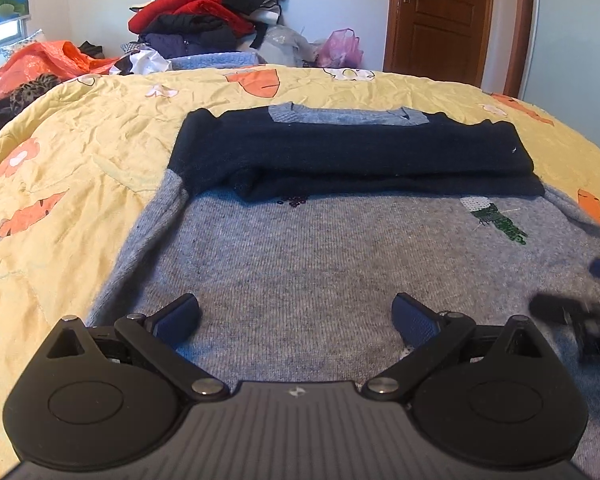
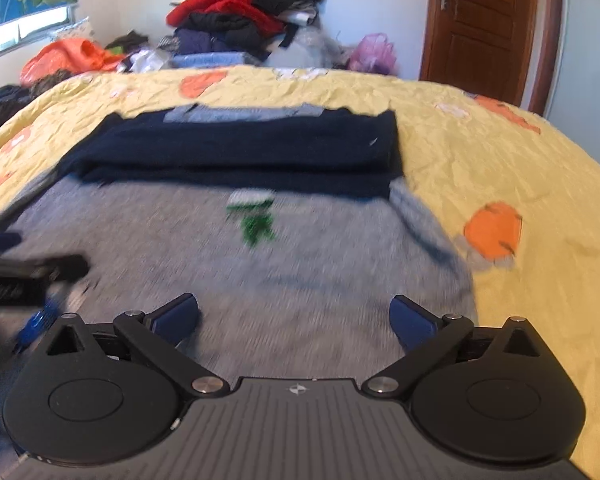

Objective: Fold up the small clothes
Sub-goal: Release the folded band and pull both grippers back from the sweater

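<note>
A small grey knit sweater with dark navy sleeves folded across its chest lies flat on the yellow quilt. It has a green sequin patch. My left gripper is open and empty just above the sweater's lower part. The right gripper shows blurred at that view's right edge. In the right wrist view the sweater is motion-blurred, and my right gripper is open and empty over its lower right part. The left gripper shows at that view's left.
A heap of red, black and dark clothes stands beyond the bed's far edge, with an orange plastic bag at the left and a pink bag. A brown door is at the back right.
</note>
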A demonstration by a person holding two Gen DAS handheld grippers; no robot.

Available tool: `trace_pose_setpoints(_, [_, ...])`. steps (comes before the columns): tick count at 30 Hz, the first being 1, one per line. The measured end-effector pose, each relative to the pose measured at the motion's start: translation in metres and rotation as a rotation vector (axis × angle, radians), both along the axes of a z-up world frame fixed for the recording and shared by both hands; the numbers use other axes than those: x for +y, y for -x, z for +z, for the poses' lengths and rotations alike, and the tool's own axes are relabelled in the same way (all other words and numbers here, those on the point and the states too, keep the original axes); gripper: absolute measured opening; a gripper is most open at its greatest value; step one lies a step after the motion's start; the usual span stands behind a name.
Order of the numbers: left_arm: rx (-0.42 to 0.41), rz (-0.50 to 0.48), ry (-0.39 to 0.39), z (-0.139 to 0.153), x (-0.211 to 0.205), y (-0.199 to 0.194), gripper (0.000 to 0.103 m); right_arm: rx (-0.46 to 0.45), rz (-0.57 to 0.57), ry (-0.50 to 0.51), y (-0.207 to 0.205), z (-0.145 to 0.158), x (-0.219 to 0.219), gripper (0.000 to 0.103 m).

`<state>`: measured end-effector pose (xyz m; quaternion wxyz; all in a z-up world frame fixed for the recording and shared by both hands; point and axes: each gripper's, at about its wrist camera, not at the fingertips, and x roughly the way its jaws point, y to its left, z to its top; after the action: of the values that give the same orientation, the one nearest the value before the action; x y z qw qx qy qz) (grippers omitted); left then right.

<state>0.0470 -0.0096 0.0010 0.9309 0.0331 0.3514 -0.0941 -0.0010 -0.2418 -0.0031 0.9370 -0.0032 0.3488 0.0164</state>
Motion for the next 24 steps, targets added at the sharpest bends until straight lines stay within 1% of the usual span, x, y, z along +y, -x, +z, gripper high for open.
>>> trace_pose_setpoints(2, [0.0,0.001,-0.003,0.0,0.0,-0.001,0.103,-0.02,0.016,0.022,0.013,-0.003,0.003,0.103])
trace_pose_setpoints(3, [-0.001,0.003,-0.004,0.0,-0.001,-0.001,0.103,-0.038,0.017,0.014,0.019,-0.005,0.002,0.103])
trace_pose_setpoints(9, [0.002,0.006,-0.013,0.001,-0.001,0.0,0.103,-0.039,0.016,0.009,0.015,-0.005,0.002,0.103])
trace_pose_setpoints(16, [0.053,0.048,-0.032,0.008,0.007,0.028,0.103,-0.042,0.016,0.006,0.016,-0.005,0.001,0.103])
trace_pose_setpoints(18, [0.038,0.045,-0.02,0.005,0.013,0.038,0.103,-0.042,0.016,0.006,0.016,-0.005,0.001,0.103])
trace_pose_setpoints(20, [-0.004,0.037,-0.01,0.0,0.017,0.048,0.103,-0.042,0.015,0.006,0.016,-0.005,0.001,0.103])
trace_pose_setpoints(24, [-0.002,0.032,-0.007,0.0,0.017,0.046,0.103,-0.02,-0.006,-0.007,0.027,0.001,0.001,0.103])
